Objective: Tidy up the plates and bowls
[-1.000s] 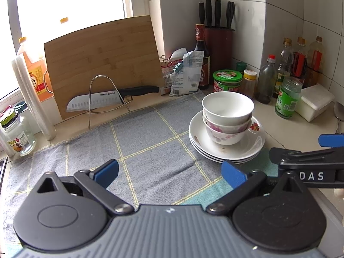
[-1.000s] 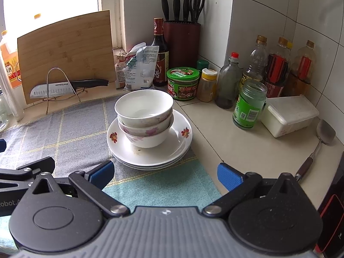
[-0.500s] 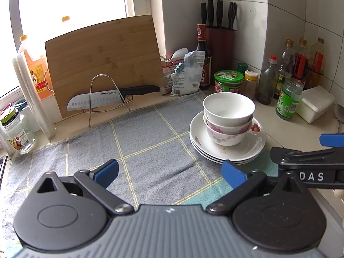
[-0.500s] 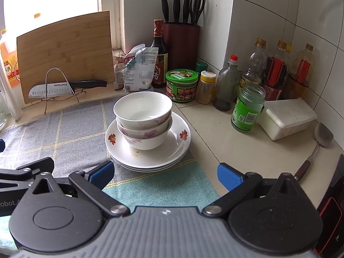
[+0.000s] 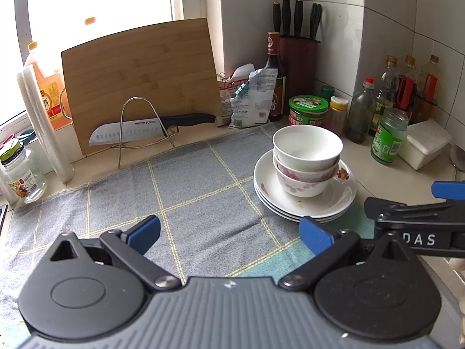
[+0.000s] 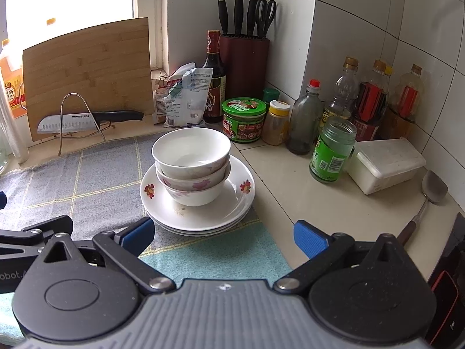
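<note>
Several white bowls (image 5: 307,157) (image 6: 191,163) with pink flowers are nested on a stack of white plates (image 5: 334,203) (image 6: 232,203) at the right edge of a grey checked cloth (image 5: 189,197) (image 6: 87,180). My left gripper (image 5: 229,234) is open and empty, hovering over the cloth, left of and nearer than the stack. My right gripper (image 6: 222,237) is open and empty, just in front of the plates. The right gripper also shows in the left wrist view (image 5: 418,218).
A bamboo cutting board (image 5: 139,84) and a knife on a wire rack (image 5: 145,131) stand at the back. Jars and bottles (image 6: 331,148), a knife block (image 6: 244,64), a white box (image 6: 383,165) and a spatula (image 6: 427,197) crowd the right corner.
Both grippers have drifted slightly; the stack of bowls and plates sits a little closer in the right wrist view. Nothing was gripped or released.
</note>
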Available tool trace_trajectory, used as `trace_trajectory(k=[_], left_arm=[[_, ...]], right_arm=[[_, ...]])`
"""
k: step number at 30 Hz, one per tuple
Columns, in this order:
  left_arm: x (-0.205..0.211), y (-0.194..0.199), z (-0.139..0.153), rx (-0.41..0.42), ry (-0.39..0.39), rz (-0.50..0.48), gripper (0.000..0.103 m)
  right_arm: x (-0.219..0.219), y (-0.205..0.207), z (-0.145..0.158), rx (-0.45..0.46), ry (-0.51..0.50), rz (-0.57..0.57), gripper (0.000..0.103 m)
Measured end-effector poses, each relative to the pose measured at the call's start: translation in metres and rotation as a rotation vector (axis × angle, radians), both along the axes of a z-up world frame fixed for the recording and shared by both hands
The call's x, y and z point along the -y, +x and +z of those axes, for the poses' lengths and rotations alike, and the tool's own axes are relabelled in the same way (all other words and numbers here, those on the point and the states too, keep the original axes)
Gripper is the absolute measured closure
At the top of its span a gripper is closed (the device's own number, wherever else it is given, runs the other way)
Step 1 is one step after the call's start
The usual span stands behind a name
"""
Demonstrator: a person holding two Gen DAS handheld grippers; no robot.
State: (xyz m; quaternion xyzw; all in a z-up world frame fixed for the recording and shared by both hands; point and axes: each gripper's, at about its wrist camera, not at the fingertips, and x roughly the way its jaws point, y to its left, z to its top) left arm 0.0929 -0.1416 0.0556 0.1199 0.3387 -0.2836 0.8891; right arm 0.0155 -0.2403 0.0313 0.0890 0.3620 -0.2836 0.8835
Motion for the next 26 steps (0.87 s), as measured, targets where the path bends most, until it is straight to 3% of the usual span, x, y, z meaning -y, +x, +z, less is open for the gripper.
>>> trace_trajectory(k=[26], left_arm=[[-0.0034, -0.0024, 0.0022, 0.001, -0.006, 0.0, 0.002]], right_arm=[[-0.0015, -0.0017, 0.0013, 0.002, -0.008, -0.001, 0.0]])
